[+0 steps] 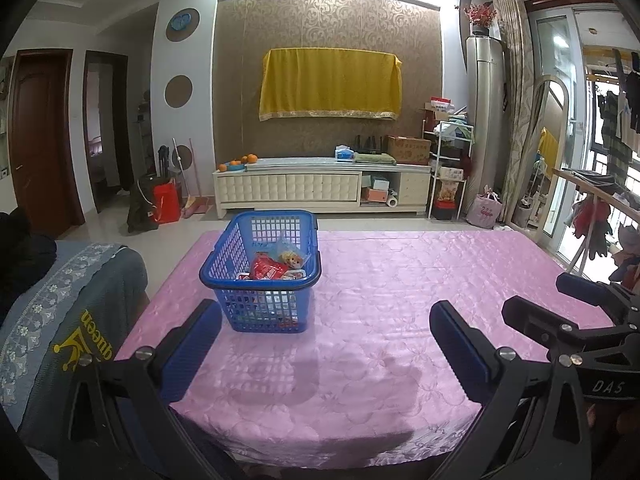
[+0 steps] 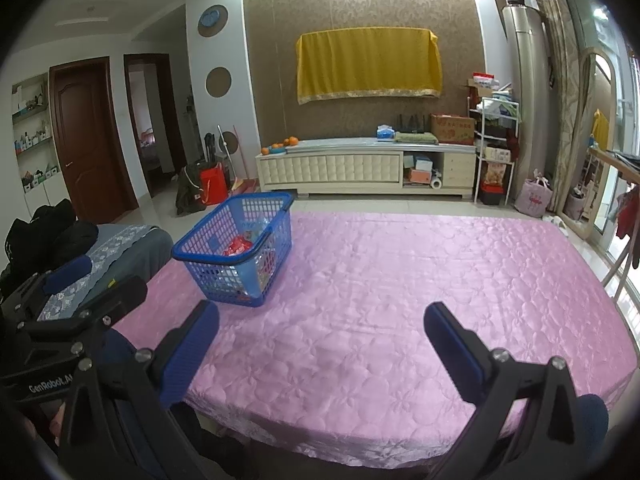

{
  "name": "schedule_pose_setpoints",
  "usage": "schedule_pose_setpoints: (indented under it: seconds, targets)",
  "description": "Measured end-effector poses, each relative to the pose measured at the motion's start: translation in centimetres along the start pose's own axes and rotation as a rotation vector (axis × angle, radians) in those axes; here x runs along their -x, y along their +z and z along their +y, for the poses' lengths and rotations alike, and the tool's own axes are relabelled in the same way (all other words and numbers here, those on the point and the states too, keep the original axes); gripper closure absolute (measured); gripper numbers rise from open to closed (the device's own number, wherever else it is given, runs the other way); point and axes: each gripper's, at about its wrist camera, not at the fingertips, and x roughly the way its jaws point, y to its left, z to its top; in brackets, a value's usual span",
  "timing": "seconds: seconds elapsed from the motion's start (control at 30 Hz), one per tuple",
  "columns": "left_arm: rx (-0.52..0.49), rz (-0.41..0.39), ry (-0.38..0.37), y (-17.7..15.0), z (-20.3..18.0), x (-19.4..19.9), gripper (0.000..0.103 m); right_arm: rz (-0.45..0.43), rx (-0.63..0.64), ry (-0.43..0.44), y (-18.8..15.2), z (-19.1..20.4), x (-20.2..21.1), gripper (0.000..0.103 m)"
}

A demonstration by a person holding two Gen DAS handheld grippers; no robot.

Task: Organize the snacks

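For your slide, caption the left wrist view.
Open left gripper faces a blue basket of snacks on a pink tablecloth.

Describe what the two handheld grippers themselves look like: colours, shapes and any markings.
Both are alike: the left gripper and right gripper each have a black angular frame with silver screws and two flat, dark blue ribbed finger pads. White lettering marks the bodies: "DAS" on the right gripper where it shows in the left wrist view, "GenRobot.AI" on the left gripper in the right wrist view. No cables are visible.

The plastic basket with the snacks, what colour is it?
Blue: the blue plastic lattice basket shows best in the left wrist view.
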Motion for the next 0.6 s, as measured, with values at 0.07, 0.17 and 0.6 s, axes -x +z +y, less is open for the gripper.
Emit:
schedule_pose_setpoints:
  seconds: [0.07,0.17,0.6]
  targets:
    - [-0.001,0.0,0.002,-0.02,-0.01,-0.04,0.0,0.002,0.002,-0.002,-0.03,-0.04,-0.01,0.0]
    - [-0.004,0.001,0.006,-0.13,-0.05,0.01,0.0,0.004,0.0,0.0,-0.03,-0.05,0.0,0.0]
    - [0.005,0.01,0.0,-0.23,-0.24,0.25,0.0,0.011,-0.004,0.007,-0.08,-0.17,0.1,0.0]
